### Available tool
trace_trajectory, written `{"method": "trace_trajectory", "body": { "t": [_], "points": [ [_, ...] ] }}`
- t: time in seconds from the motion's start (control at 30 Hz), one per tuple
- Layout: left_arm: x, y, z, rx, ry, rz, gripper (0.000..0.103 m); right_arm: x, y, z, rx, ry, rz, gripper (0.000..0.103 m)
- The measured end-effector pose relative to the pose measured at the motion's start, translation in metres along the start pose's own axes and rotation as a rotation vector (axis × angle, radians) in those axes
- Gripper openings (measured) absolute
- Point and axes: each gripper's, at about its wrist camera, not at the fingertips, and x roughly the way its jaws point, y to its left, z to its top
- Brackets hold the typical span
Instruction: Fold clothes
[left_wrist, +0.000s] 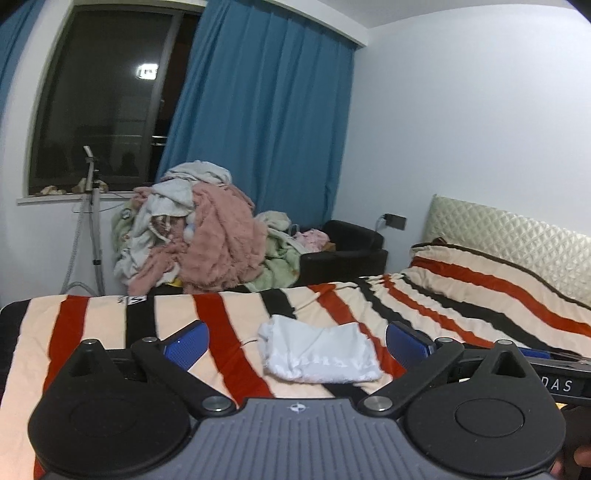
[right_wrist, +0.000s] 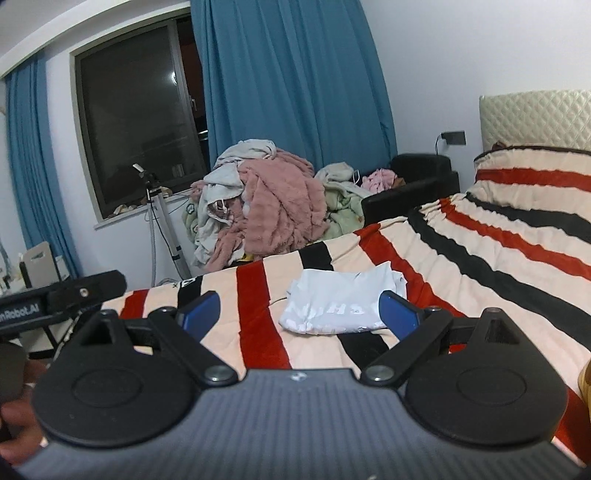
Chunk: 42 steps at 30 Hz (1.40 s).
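A white garment (left_wrist: 319, 352) lay in a compact bundle mid-frame on the striped bed (left_wrist: 92, 332), possibly already folded. The left gripper (left_wrist: 297, 343) and right gripper (right_wrist: 299, 312) hung released, empty, just short of it.

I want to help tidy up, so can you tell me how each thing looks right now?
White garment: folded small, lying on the bed.
Left gripper: open, holding nothing.
Right gripper: open, holding nothing.
Striped blanket: spread over the bed.
Clothes pile: heaped, unfolded.
Blue curtain: drawn aside from the window.
Window: dark; open or shut, can't tell.
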Motion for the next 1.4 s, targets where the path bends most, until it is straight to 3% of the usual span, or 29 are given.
{"method": "trace_trajectory", "body": {
  "t": [0.1,0.13,0.17,0.2,0.3,0.37,0.4,0.97,1.4],
  "points": [
    [0.000,0.003,-0.023,0.017,0.007,0.029,0.103,0.001,0.008,-0.020,-0.028,-0.007,0.006,0.093],
    [0.003,0.005,-0.030,0.025,0.010,0.033,0.103,0.002,0.010,-0.027,-0.039,-0.007,0.008,0.074],
    [0.003,0.005,-0.036,0.031,0.011,0.031,0.103,0.003,0.014,-0.033,-0.051,-0.007,0.006,0.064],
    [0.006,0.007,-0.043,0.036,0.016,0.030,0.103,0.005,0.018,-0.038,-0.062,-0.004,-0.004,0.061],
    [0.017,0.012,-0.059,0.039,0.040,0.039,0.103,0.017,0.021,-0.051,-0.051,-0.006,0.027,0.062],
    [0.025,0.016,-0.067,0.033,0.048,0.045,0.103,0.025,0.022,-0.058,-0.045,-0.008,0.031,0.077],
    [0.028,0.018,-0.070,0.029,0.049,0.048,0.103,0.028,0.023,-0.062,-0.045,-0.010,0.027,0.090],
    [0.052,0.033,-0.091,0.042,0.090,0.069,0.103,0.048,0.023,-0.093,-0.069,-0.037,-0.051,0.090],
    [0.052,0.027,-0.094,0.047,0.076,0.076,0.103,0.051,0.024,-0.093,-0.071,-0.017,-0.046,0.090]
  ]
}}
